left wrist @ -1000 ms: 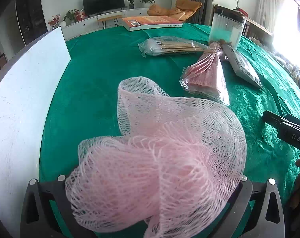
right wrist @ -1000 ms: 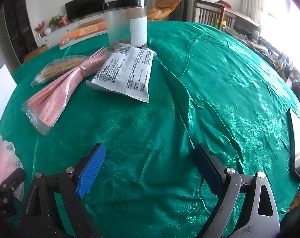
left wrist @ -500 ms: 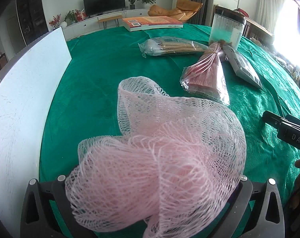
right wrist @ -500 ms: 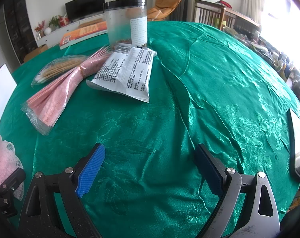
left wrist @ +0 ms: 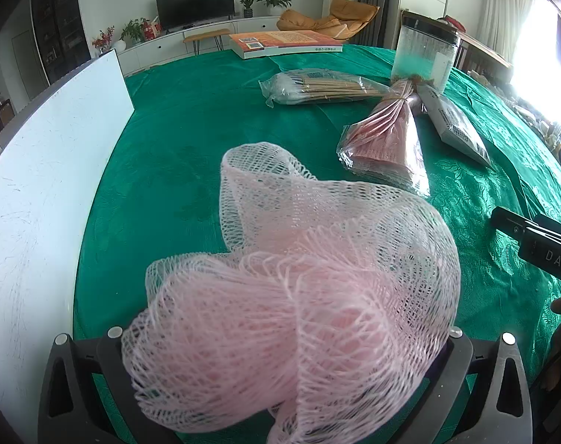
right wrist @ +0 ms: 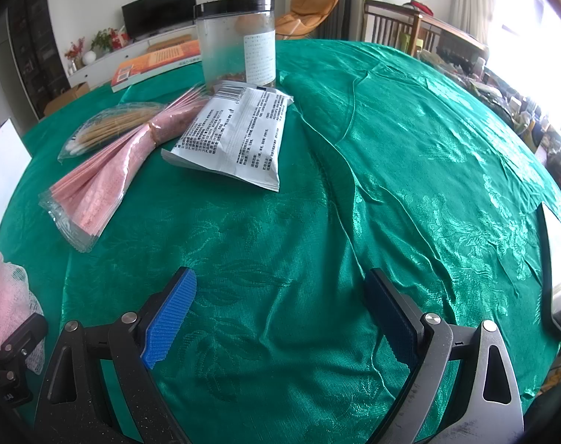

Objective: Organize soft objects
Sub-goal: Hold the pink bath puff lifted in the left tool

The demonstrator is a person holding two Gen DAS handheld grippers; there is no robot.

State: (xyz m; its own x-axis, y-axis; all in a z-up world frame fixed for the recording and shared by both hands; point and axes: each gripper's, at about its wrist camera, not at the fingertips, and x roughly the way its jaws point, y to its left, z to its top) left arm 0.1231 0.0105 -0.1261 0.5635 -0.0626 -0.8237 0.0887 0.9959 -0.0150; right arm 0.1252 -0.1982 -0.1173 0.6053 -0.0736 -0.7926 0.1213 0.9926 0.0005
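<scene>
A pink mesh bath pouf [left wrist: 295, 296] was held between the fingers of the left gripper [left wrist: 280, 362], which were closed on its lower bulk; the fingertips themselves were hidden by the netting. A loop of the mesh stood up ahead of the fingers, above the green tablecloth [left wrist: 176, 148]. Beyond the fingers and to their right, a clear packet of pink sheets [left wrist: 387, 148] was seen, with a bag of cotton swabs [left wrist: 324, 87] farther ahead and a clear jar with a black lid [left wrist: 424, 55] behind it. A white board [left wrist: 50, 192] was seen well to the left of the fingers.

The right gripper [right wrist: 280, 318] was held over bare cloth, its blue-padded fingers [right wrist: 169, 314] spread wide with nothing between them. Ahead of them and slightly left, a white printed packet [right wrist: 236, 137] was seen, touching the pink sheets. A phone [right wrist: 556, 270] was seen far right of the fingers.
</scene>
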